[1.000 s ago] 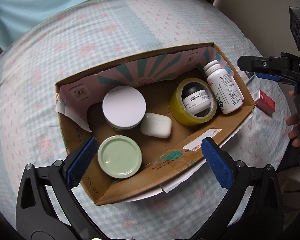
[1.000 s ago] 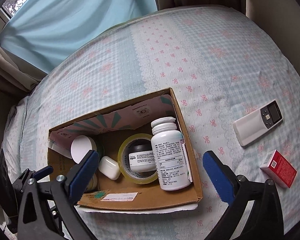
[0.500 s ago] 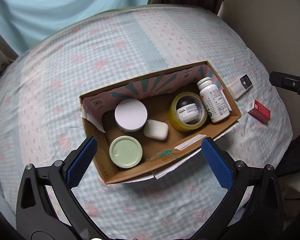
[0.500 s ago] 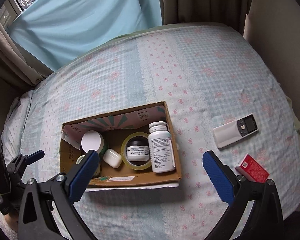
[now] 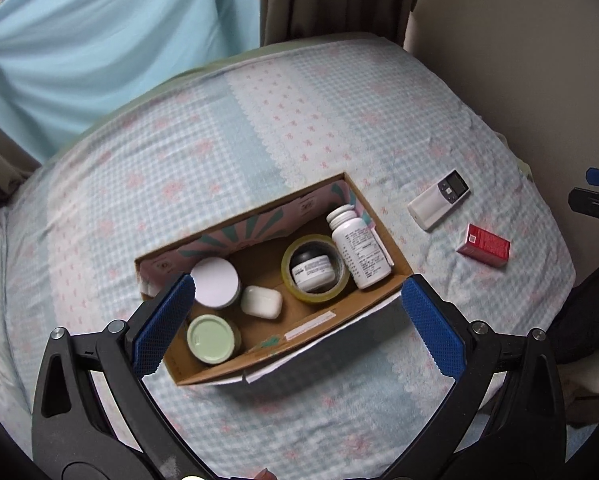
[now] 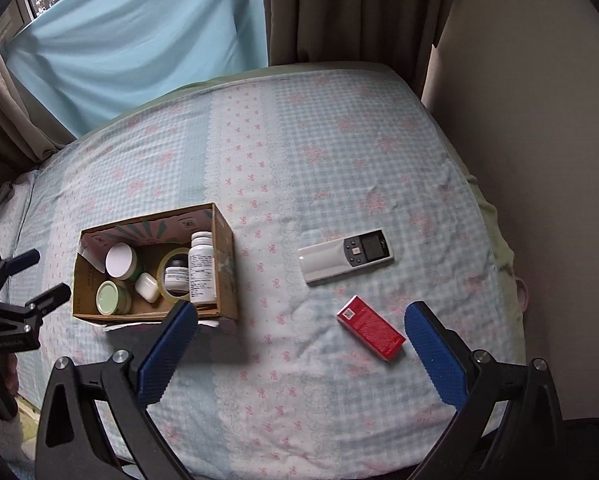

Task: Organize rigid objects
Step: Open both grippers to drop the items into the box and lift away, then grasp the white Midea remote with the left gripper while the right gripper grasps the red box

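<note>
A cardboard box (image 5: pixel 375 224) (image 6: pixel 227 264) lies on the bed. It holds a white pill bottle (image 5: pixel 359 252), a tape roll (image 5: pixel 289 284) around a small dark jar, a white earbud case (image 5: pixel 261 302), a white-lidded jar (image 5: pixel 215 284) and a green-lidded jar (image 5: pixel 210 339). A white remote (image 6: pixel 345 254) (image 5: pixel 439 199) and a red box (image 6: pixel 370 333) (image 5: pixel 484 245) lie on the bedspread right of the box. My left gripper (image 5: pixel 295 330) is open and empty, above the box's near side. My right gripper (image 6: pixel 301 354) is open and empty, near the red box.
The bed has a blue checked spread (image 6: pixel 339 152). A light blue curtain (image 6: pixel 139 40) and brown drapes (image 6: pixel 347 8) hang behind it. A beige wall (image 6: pixel 539 120) runs along the right side. The left gripper also shows at the left edge of the right wrist view (image 6: pixel 23 280).
Both grippers have pulled back and up from the box, so it looks smaller. The right gripper has swung right, bringing the remote and red box to the middle of its view.
</note>
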`<control>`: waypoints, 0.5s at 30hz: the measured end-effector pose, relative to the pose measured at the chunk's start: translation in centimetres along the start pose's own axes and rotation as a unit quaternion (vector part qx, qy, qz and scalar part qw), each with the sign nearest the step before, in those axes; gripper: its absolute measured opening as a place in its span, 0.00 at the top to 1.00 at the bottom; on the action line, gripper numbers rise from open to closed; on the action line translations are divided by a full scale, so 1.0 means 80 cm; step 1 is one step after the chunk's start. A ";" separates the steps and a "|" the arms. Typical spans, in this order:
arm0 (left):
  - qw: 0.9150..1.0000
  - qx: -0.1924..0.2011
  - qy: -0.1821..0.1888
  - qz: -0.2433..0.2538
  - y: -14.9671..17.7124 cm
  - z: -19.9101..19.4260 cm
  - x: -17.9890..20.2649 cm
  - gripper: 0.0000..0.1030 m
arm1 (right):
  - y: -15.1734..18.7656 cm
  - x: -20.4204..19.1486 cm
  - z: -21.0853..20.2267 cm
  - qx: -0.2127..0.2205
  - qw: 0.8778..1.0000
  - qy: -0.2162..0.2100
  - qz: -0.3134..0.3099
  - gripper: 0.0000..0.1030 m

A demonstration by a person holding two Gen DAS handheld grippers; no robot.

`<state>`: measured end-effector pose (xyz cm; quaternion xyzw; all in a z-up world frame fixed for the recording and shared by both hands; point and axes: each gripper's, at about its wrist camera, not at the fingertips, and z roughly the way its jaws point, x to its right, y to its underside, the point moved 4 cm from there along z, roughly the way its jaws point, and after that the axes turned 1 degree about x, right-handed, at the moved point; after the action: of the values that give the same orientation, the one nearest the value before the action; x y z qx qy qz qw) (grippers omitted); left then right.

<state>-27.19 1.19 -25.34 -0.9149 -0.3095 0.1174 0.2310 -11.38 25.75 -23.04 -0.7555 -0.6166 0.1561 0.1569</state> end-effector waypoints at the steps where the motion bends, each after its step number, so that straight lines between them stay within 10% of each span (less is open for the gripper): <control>1: 1.000 0.003 -0.001 0.011 -0.011 0.002 0.009 0.00 | 0.002 0.011 0.001 -0.002 1.000 0.001 0.002 0.00; 15: 0.980 -0.028 0.054 0.191 -0.130 0.117 0.187 0.00 | 0.036 0.100 0.055 -0.054 0.997 0.011 -0.052 0.00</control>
<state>-24.19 21.09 -29.37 -0.9681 -0.1198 0.1010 0.1954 -9.16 33.24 -28.56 -0.7317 -0.6606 0.1061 0.1300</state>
